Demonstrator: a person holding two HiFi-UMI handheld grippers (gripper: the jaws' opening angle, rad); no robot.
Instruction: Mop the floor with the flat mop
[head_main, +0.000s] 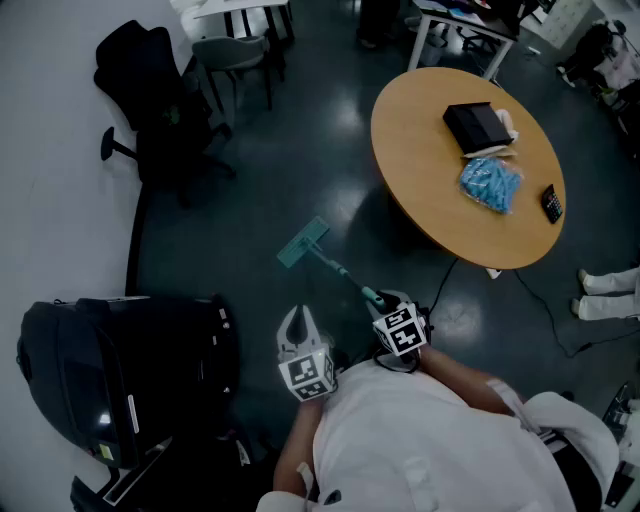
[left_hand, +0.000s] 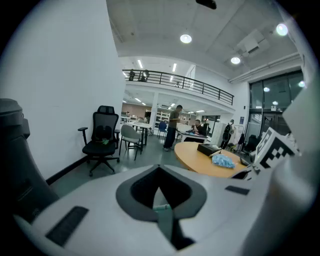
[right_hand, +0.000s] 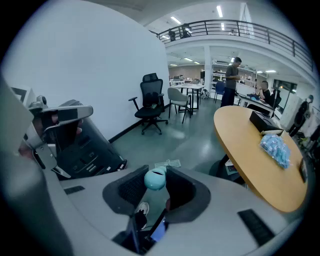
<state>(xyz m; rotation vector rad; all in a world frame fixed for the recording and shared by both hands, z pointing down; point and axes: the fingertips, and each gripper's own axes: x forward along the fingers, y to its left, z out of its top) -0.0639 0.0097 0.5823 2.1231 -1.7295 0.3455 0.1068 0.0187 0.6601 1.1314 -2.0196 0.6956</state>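
Observation:
The flat mop lies with its teal head (head_main: 302, 243) on the dark floor in the head view, its thin handle (head_main: 340, 270) slanting down-right to my right gripper (head_main: 383, 300). In the right gripper view the handle's rounded teal end (right_hand: 155, 179) sits between the dark pads (right_hand: 129, 187) of my right gripper (right_hand: 156, 172), which is shut on it; the mop head (right_hand: 168, 164) shows on the floor just beyond. My left gripper (head_main: 296, 316) hovers left of the handle, apart from it. In its own view my left gripper (left_hand: 160, 170) has its tips together with nothing clearly held.
A round wooden table (head_main: 440, 190) at the right carries a black box (head_main: 478, 125), a blue bag (head_main: 490, 183) and a small black keypad (head_main: 552, 203). A black office chair (head_main: 150, 100) stands by the left wall. A big black case (head_main: 120, 370) is at lower left. A cable (head_main: 545, 320) crosses the floor.

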